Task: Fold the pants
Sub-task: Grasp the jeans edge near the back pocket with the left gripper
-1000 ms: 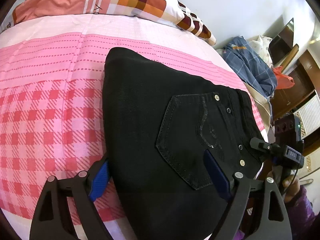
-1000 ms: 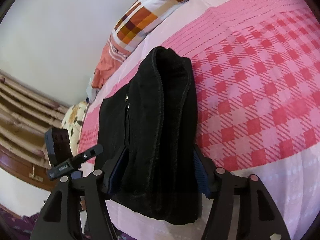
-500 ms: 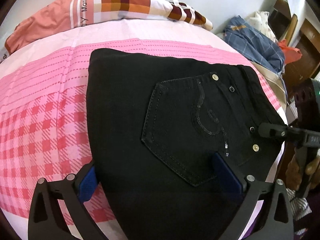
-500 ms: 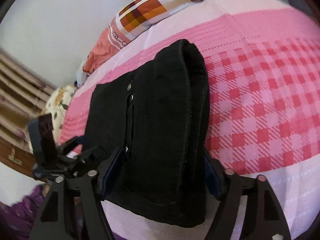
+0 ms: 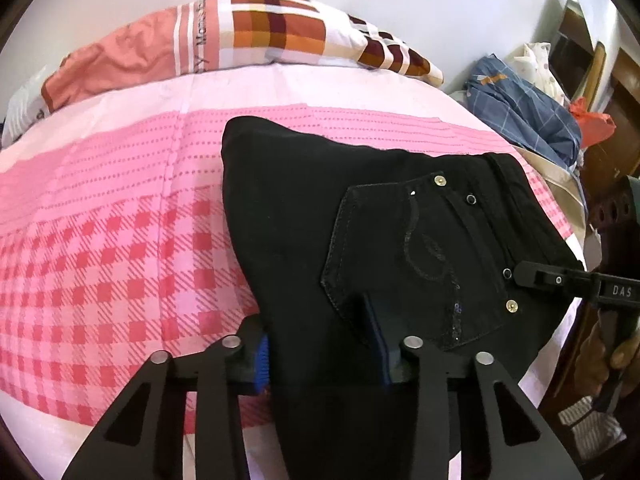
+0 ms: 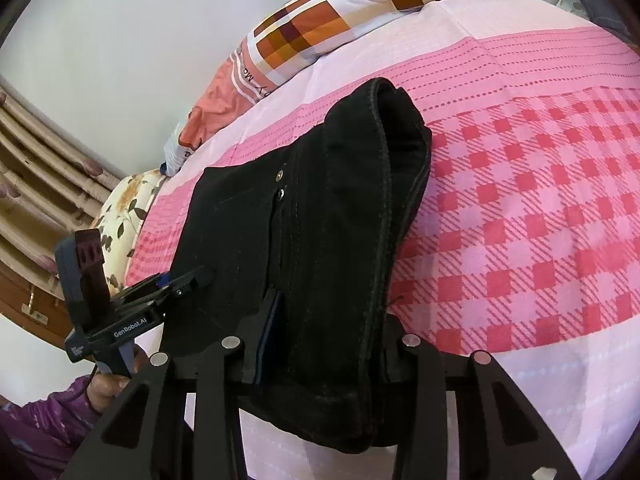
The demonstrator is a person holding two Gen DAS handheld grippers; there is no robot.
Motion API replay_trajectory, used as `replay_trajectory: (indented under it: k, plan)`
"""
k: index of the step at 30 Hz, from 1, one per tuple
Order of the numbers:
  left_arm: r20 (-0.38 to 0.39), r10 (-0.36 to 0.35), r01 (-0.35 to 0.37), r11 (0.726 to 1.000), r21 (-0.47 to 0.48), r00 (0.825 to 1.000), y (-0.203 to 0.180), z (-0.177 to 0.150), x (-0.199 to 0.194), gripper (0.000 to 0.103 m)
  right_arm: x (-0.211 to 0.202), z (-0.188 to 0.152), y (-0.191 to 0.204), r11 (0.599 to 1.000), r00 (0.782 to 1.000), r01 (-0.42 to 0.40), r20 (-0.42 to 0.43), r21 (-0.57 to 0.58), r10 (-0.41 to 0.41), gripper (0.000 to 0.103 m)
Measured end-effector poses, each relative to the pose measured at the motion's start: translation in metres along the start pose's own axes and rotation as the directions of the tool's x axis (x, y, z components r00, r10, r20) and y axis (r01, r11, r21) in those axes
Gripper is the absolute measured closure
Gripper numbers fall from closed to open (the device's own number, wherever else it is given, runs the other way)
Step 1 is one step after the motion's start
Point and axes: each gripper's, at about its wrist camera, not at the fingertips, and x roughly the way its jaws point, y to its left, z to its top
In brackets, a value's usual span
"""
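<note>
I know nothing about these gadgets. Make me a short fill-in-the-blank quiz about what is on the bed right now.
1. The folded pants are coloured ____.
2. They lie on a bedsheet checked in ____.
3. The left claw and the right claw are both closing with the ____ between their fingers.
4. At the head of the bed lies a plaid ____.

Missing words: black; pink; pants; pillow

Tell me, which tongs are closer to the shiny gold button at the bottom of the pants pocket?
Left. The left tongs are closing on the pants right beside that button; the right tongs are closing on the other edge.
</note>
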Motion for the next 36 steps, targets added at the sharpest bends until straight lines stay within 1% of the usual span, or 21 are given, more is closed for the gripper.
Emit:
replay_trajectory:
  k: [3,9,14,19,21,23,25,26,27,28,29,30,32,35,36]
  plan:
    - [0.014,-0.010,0.010,1.000,-0.026,1.000,0.003,0.001,-0.005,0.073,-0.003,0.000,-0.002,1.000,1.000,-0.016,0.009,0.018,0.016,0.067]
    - [0.025,-0.005,0.005,1.000,-0.025,1.000,0.002,0.004,-0.010,0.078,-0.012,0.002,0.000,0.998,0.998,-0.049,0.033,0.034,0.047,0.069]
    - [0.040,-0.006,0.006,1.000,-0.021,0.999,0.004,0.008,-0.018,0.081,-0.013,0.005,0.006,0.995,0.996,-0.083,0.043,0.050,0.081,0.070]
    - [0.051,0.012,-0.011,1.000,-0.021,0.999,0.010,0.009,-0.027,0.081,-0.005,0.005,0.015,0.992,0.993,-0.113,0.038,0.053,0.111,0.070]
    - [0.044,0.020,-0.019,1.000,-0.020,0.999,0.014,0.008,-0.027,0.081,-0.001,0.003,0.019,0.993,0.994,-0.109,0.024,0.044,0.108,0.070]
    - [0.019,0.015,-0.015,1.000,-0.023,1.000,0.018,0.006,-0.022,0.081,0.003,0.002,0.020,0.996,0.996,-0.087,0.008,0.033,0.087,0.070]
    - [0.004,0.014,-0.013,1.000,-0.016,1.000,0.020,0.004,-0.018,0.079,0.006,0.003,0.016,0.995,0.996,-0.088,-0.009,0.045,0.088,0.068]
    - [0.004,0.020,-0.019,1.000,-0.014,1.000,0.020,0.004,-0.017,0.076,0.008,0.003,0.014,0.995,0.996,-0.083,-0.019,0.051,0.084,0.064]
    - [-0.002,0.023,-0.023,1.000,-0.014,1.000,0.020,0.004,-0.015,0.071,0.009,0.003,0.012,0.994,0.996,-0.089,-0.026,0.060,0.091,0.060]
    - [-0.015,0.026,-0.026,1.000,-0.014,1.000,0.020,0.004,-0.012,0.066,0.011,0.004,0.008,0.992,0.994,-0.103,-0.036,0.075,0.106,0.058]
    - [-0.036,0.030,-0.030,0.999,-0.013,0.999,0.021,0.003,-0.008,0.052,0.011,0.004,0.005,0.991,0.994,-0.104,-0.033,0.085,0.107,0.057]
    - [-0.053,0.036,-0.037,0.999,-0.014,0.998,0.022,0.002,-0.003,0.046,0.012,0.004,0.002,0.989,0.993,-0.108,-0.029,0.097,0.111,0.057]
    - [-0.052,0.028,-0.029,0.999,-0.018,0.998,0.023,-0.001,0.000,0.046,0.015,0.006,-0.003,0.985,0.991,-0.127,-0.028,0.117,0.131,0.057]
    - [-0.044,0.013,-0.013,1.000,-0.014,0.999,0.024,-0.002,0.002,0.046,0.025,0.009,-0.005,0.981,0.988,-0.137,-0.057,0.135,0.145,0.057]
    - [-0.045,0.007,-0.008,1.000,-0.022,0.999,0.024,-0.002,0.003,0.045,0.028,0.010,-0.004,0.980,0.987,-0.140,-0.061,0.138,0.150,0.059]
